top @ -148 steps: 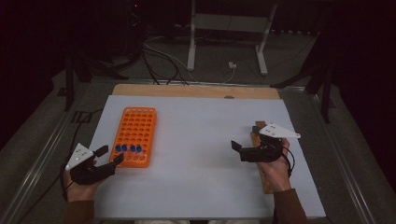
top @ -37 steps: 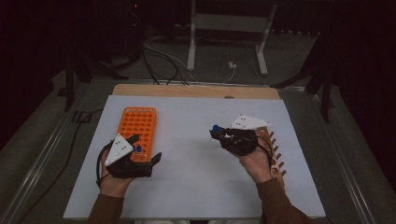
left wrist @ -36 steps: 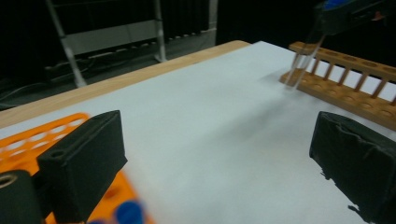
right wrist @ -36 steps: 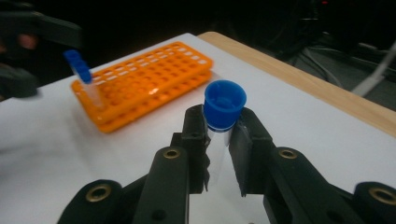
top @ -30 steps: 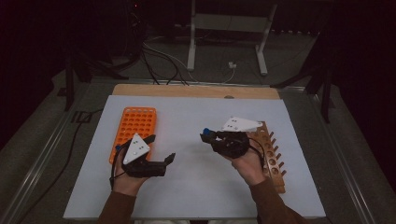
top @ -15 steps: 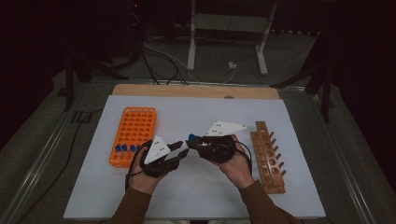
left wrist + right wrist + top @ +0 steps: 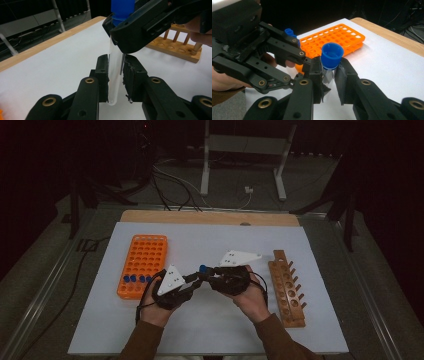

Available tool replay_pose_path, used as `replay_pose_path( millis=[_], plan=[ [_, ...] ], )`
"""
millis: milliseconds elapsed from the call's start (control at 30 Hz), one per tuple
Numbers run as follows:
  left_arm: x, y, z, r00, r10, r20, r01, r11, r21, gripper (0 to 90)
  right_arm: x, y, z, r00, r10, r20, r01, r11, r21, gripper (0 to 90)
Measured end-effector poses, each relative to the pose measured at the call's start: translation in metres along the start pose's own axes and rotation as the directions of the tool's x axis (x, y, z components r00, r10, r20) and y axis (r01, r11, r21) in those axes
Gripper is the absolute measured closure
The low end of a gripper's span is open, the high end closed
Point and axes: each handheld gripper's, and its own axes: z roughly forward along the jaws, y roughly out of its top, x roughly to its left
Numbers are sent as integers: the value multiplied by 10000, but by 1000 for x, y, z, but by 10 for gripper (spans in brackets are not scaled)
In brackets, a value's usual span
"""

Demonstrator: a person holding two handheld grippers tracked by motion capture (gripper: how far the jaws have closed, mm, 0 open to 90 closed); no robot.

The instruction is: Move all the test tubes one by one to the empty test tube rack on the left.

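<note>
Nearest, at the bottom centre of the high view, two brown sleeves come up from the lower edge, and the hands bring the left gripper (image 7: pixel 196 281) and the right gripper (image 7: pixel 206 272) together just below the middle of the frame, above the white table sheet (image 7: pixel 210 330). Between them is a clear test tube (image 7: pixel 115 75) with a blue cap (image 7: pixel 203 268). In the left gripper view the tube stands nearly upright at centre frame, its rounded bottom low between the two black pads; those jaws have just been closing and now clench its lower half. The right gripper (image 7: pixel 140 27) reaches in from the upper right of that view, clamped on the tube just under the cap. In the right gripper view the cap (image 7: pixel 332 55) sits at the middle of the frame, directly above that gripper's own clenched jaws, with the left gripper (image 7: pixel 308 65) meeting it from the left side.

Farther back in the high view, an orange tube rack (image 7: pixel 143 265) lies at centre left with a few blue-capped tubes (image 7: pixel 136 279) in its near rows, and a wooden peg rack (image 7: pixel 286 287) lies at centre right. Beyond, a wooden table edge (image 7: pixel 210 217) runs across the upper middle.
</note>
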Motion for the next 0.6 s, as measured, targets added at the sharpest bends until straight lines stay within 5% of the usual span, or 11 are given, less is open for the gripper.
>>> replay_pose_path(
  millis=[233, 400, 600],
  plan=[
    [-1, 0, 1, 10000, 70, -14, -71, 10000, -34, 779, -1, 0, -1, 10000, 52, -57, -52, 10000, 2, 747],
    [4, -4, -3, 9997, -173, -183, 173, 9998, -16, 779, -8, -1, -9, 9998, 222, -19, -222, 9994, -261, 516],
    [14, -12, -16, 9971, -653, -388, 650, 9978, -102, 779, -22, -7, -23, 9965, 397, 741, -377, 9989, -281, 267]
  ],
)
